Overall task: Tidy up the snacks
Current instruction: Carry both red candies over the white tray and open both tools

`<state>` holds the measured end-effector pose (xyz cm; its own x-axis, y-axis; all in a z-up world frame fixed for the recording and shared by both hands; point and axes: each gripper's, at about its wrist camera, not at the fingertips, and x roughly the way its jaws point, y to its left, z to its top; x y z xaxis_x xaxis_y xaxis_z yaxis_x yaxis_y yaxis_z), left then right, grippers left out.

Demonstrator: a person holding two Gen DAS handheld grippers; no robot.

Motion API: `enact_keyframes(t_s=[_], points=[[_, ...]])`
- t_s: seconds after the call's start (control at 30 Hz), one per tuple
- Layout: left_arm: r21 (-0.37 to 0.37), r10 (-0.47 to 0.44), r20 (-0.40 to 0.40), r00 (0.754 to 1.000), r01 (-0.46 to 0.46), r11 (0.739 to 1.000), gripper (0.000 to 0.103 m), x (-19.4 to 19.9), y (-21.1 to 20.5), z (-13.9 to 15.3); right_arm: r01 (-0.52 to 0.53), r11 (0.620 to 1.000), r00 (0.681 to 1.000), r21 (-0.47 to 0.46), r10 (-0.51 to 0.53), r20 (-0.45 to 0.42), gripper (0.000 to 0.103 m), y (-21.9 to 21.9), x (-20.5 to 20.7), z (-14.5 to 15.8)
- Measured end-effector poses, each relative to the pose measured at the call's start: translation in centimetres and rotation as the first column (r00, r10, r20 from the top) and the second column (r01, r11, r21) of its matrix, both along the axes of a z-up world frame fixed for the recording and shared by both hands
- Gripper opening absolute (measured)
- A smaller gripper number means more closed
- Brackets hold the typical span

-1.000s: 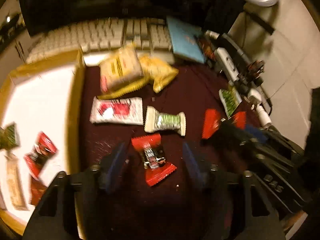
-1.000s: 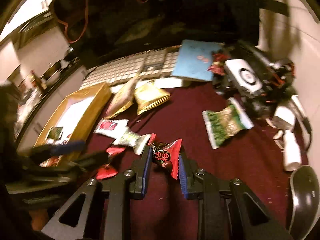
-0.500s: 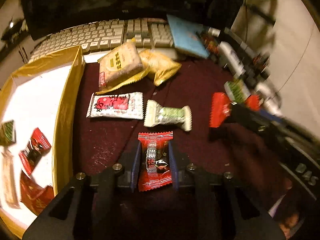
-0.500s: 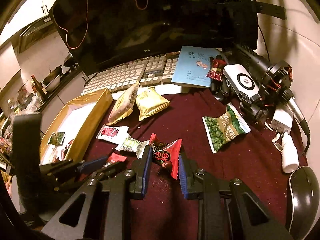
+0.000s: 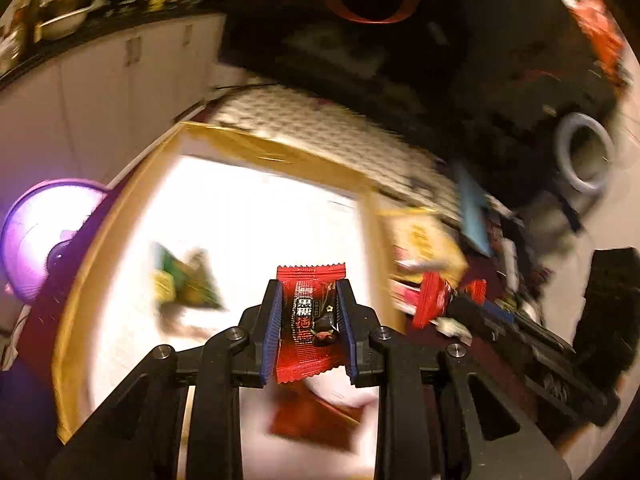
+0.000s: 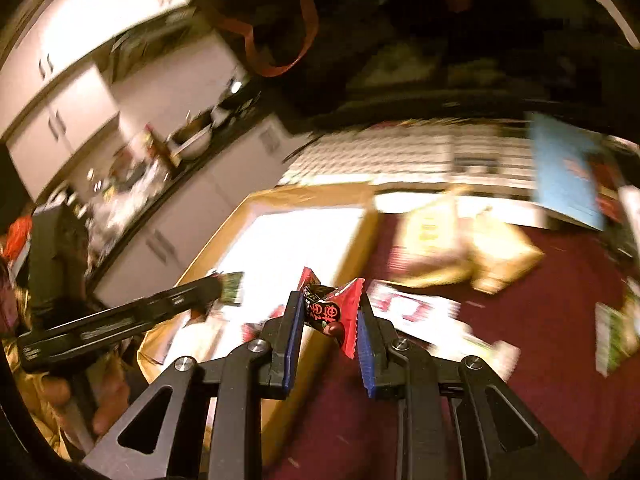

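**Inspector:** While both views are smeared by motion, the grips read plainly. The left gripper (image 5: pixel 307 322) is clamped on a red candy packet (image 5: pixel 310 322), held flat between the blue pads, long axis running twelve to six along the fingers. The right gripper (image 6: pixel 329 322) is clamped on a second red candy packet (image 6: pixel 334 312), this one crumpled and tilted, upper corner toward eleven o'clock.

**Clerk:** And the box?

**Inspector:** The gold-walled box (image 5: pixel 280 152) lies directly beneath the left tongs; its white floor fills that view from nine through one o'clock, with a green packet (image 5: pixel 188 280) at ten and a red wrapper (image 5: pixel 316 420) at six already inside. The left is the nearer arm; in my judgement it needs only to part its fingers.

**Clerk:** The right?

**Inspector:** In the right wrist view, the box wall (image 6: pixel 360 256) stands just ahead, the floor (image 6: pixel 288 248) toward eleven o'clock. I judge the right must travel forward and left across that wall. Loose snacks (image 6: pixel 472 256) lie on the maroon cloth (image 6: pixel 560 340) at one to three o'clock.
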<state>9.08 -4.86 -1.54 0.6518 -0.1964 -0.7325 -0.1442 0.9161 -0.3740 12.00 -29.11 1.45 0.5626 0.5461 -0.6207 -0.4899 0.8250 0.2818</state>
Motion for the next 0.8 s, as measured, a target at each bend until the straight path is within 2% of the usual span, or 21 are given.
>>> enact_keyframes(t_s=[0.07,0.1,0.17,0.27,0.3,0.37,0.4,0.43,0.5,0.6,0.73,0.8], points=[[-0.008,-0.004,-0.048,0.999,0.004,1.0,0.024,1.9,1.3,-1.1,-0.057,0.998,0.998,-0.036,0.056,-0.02,0.025,3.6,1.2,-0.4],[-0.006,0.001,-0.059,0.998,-0.001,1.0,0.024,2.3,1.7,-1.5,-0.076,0.994,0.997,-0.084,0.075,-0.015,0.025,6.0,1.9,-0.9],[0.029,-0.006,-0.061,0.998,0.008,1.0,0.024,3.0,1.8,-2.1,-0.087,0.988,0.996,-0.13,0.083,-0.035,0.025,8.4,2.8,-1.8],[0.01,0.012,-0.099,0.995,-0.011,1.0,0.024,3.7,2.6,-3.7,-0.095,0.981,0.995,-0.172,0.086,-0.057,0.025,10.8,4.0,-3.2],[-0.008,0.014,-0.138,0.99,-0.015,1.0,0.024,4.2,2.9,-4.3,-0.089,0.98,0.995,-0.179,0.078,-0.066,0.028,11.1,4.2,-3.6],[-0.023,0.021,-0.164,0.986,-0.025,0.999,0.026,4.0,3.5,-4.8,-0.086,0.983,0.993,-0.165,0.071,-0.094,0.028,11.3,5.0,-4.5],[-0.021,0.019,-0.155,0.988,-0.023,1.0,0.03,3.9,3.4,-4.6,-0.07,0.983,0.993,-0.167,0.053,-0.101,0.029,11.1,5.0,-4.8],[-0.019,0.012,-0.145,0.989,-0.015,1.0,0.041,3.8,3.4,-4.4,-0.06,0.983,0.994,-0.175,0.043,-0.1,0.031,11.0,5.1,-4.9],[-0.019,0.01,-0.13,0.992,-0.013,1.0,0.055,3.7,3.3,-4.0,-0.058,0.984,0.996,-0.169,0.046,-0.075,0.044,10.7,4.8,-4.5],[-0.005,0.024,-0.099,0.995,-0.025,1.0,0.057,3.1,3.0,-2.9,-0.044,0.988,0.999,-0.145,0.04,-0.029,0.058,9.8,3.9,-3.5],[0.044,0.054,-0.022,0.998,-0.053,0.998,0.064,0.9,2.1,-0.7,-0.015,0.995,1.0,-0.097,0.014,-0.011,0.058,7.8,2.3,-2.1],[0.067,0.073,0.01,0.997,-0.074,0.995,0.064,-0.5,1.4,0.3,-0.007,0.997,1.0,-0.075,0.007,0.0,0.064,6.5,1.3,-1.4]])
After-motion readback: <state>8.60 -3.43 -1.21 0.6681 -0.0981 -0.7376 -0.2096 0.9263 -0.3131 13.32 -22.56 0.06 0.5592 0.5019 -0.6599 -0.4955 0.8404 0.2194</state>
